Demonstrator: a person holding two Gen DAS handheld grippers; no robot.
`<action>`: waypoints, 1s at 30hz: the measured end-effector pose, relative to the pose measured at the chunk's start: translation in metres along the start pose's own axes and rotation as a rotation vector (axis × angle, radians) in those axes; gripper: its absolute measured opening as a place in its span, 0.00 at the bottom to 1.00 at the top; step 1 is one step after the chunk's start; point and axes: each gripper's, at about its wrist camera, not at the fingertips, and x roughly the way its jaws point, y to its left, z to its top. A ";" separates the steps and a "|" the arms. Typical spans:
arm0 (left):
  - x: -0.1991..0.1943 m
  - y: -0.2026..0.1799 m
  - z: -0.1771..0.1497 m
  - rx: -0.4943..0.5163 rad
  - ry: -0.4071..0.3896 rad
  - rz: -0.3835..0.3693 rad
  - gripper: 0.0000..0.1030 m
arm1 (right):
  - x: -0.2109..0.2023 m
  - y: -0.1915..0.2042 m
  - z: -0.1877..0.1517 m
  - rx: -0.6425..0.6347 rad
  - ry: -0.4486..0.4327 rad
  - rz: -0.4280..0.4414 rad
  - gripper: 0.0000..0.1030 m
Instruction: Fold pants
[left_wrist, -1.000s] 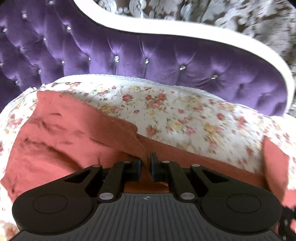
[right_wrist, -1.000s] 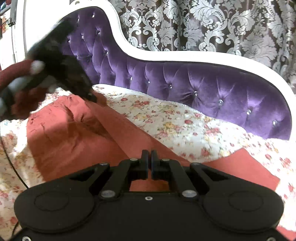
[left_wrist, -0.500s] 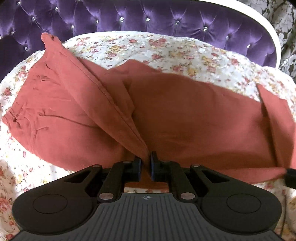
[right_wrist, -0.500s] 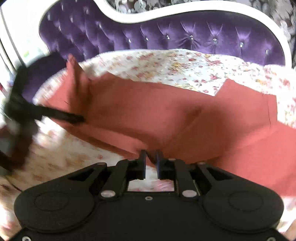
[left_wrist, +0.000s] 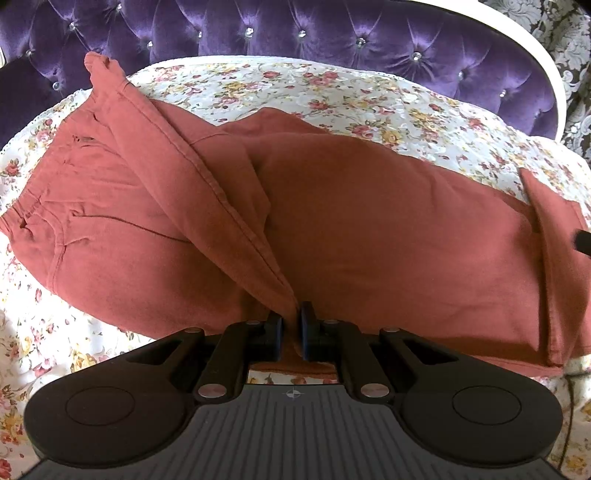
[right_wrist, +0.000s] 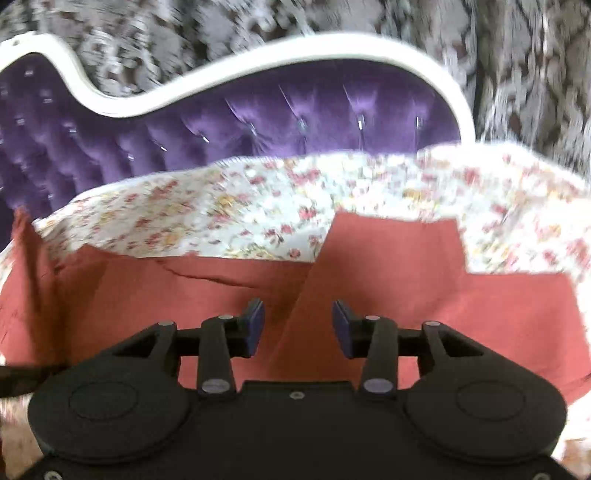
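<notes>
Rust-red pants (left_wrist: 369, 229) lie across a floral sheet, waistband at the left, legs running right. My left gripper (left_wrist: 291, 325) is shut on a fold of the pants near their front edge, and a seamed ridge of cloth runs from it up to the far left. In the right wrist view the pants (right_wrist: 424, 280) lie flat below my right gripper (right_wrist: 298, 325), which is open with nothing between its pads. A dark tip of the right gripper (left_wrist: 583, 240) shows at the right edge of the left wrist view.
The floral sheet (left_wrist: 369, 99) covers a seat with a purple tufted backrest (left_wrist: 332, 33) and a white curved frame (right_wrist: 258, 70). Patterned curtains (right_wrist: 517, 66) hang behind. The right wrist view is blurred.
My right gripper has opened and let go of the pants, and its view has tilted up toward the backrest. My left gripper stays shut on the fold, which it has drawn toward the front edge.
</notes>
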 end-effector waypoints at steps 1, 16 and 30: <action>0.000 0.000 0.001 -0.001 0.000 -0.001 0.09 | 0.009 -0.002 0.001 0.010 0.010 -0.006 0.50; 0.002 0.000 0.002 -0.004 0.001 -0.004 0.09 | 0.077 0.015 0.025 -0.056 0.093 -0.240 0.50; 0.001 -0.005 0.001 0.003 -0.006 0.018 0.09 | 0.085 0.013 0.029 -0.084 0.113 -0.269 0.33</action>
